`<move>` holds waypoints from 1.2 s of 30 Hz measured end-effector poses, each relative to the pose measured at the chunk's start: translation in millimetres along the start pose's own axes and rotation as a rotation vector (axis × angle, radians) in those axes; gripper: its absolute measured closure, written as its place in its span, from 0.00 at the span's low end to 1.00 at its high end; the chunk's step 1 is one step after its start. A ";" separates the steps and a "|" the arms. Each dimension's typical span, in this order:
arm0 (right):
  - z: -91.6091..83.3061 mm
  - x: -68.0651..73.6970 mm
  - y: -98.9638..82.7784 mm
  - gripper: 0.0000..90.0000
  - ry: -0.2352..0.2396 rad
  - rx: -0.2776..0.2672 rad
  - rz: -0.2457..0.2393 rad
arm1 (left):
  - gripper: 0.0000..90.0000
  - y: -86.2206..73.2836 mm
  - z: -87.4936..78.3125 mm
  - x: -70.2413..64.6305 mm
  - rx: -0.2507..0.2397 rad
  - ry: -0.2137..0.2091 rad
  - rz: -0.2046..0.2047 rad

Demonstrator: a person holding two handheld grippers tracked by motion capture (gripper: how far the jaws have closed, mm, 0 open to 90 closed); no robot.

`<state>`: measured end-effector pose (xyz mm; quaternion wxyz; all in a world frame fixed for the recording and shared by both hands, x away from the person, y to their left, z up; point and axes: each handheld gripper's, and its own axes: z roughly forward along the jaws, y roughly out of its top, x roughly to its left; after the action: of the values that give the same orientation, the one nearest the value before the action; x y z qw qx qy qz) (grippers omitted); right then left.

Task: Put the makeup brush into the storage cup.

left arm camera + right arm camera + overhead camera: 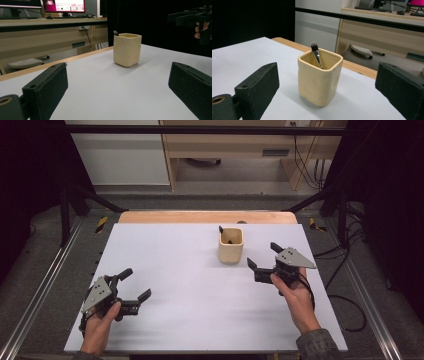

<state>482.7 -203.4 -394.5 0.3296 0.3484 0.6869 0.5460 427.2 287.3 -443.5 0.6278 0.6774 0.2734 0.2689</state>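
A cream square cup (231, 246) stands upright on the white table top (190, 285), right of centre and toward the back. A makeup brush (316, 55) leans inside it, bristles up above the rim. The cup (319, 77) stands just ahead of my right gripper (264, 256), whose jaws are open and empty a short way to the cup's right. My left gripper (136, 284) is open and empty near the front left corner, far from the cup (127, 49). The right gripper (192, 17) also shows in the left gripper view, at the upper right.
A wooden strip (207, 217) runs along the table's far edge. Beyond it stand a wooden desk (235, 150) and cables. Black frame bars (200, 130) surround the table. Metal rails (35, 295) run along both sides.
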 end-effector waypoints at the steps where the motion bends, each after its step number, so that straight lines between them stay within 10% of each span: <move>1: -1.4 -0.5 -0.4 0.06 -0.001 -0.001 0.003 | 0.02 0.1 -0.3 0.1 0.000 0.001 0.000; 36: -57.8 -27.6 -38.8 0.04 -0.026 -0.031 0.026 | 0.02 1.6 -8.4 5.2 -0.005 0.011 0.019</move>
<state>444.9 -262.9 -419.8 0.3370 0.3590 0.6694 0.5562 424.9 296.8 -441.2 0.6252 0.6770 0.2697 0.2793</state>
